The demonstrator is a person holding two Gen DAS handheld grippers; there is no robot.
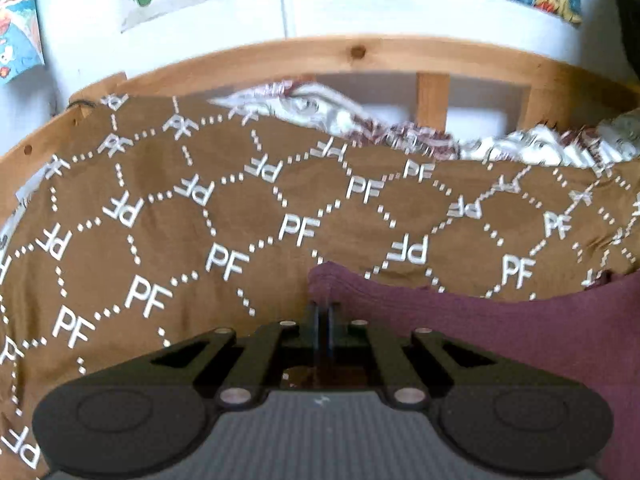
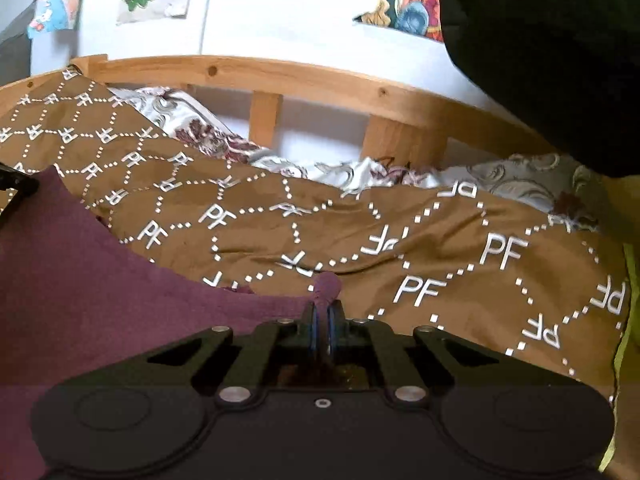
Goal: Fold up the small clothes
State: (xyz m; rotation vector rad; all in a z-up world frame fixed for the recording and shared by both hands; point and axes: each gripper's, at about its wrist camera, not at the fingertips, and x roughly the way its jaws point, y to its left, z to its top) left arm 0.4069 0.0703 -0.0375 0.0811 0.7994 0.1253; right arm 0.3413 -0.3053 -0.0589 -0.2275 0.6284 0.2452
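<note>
A maroon knitted garment (image 1: 500,332) lies on a brown bedspread printed with white "PF" letters (image 1: 168,216). My left gripper (image 1: 324,308) is shut on the garment's left corner, which bunches up just past the closed fingers. In the right wrist view the same maroon garment (image 2: 80,276) stretches off to the left. My right gripper (image 2: 325,312) is shut on its right corner, a small wad of cloth poking out above the pinched pads. At the left edge of that view a black part of the left gripper (image 2: 16,184) shows.
A wooden bed rail (image 1: 360,56) runs along the far side, with a white and maroon patterned blanket (image 1: 344,116) heaped against it. Colourful posters (image 2: 408,4) hang on the white wall. A large dark shape (image 2: 552,52) fills the upper right of the right wrist view.
</note>
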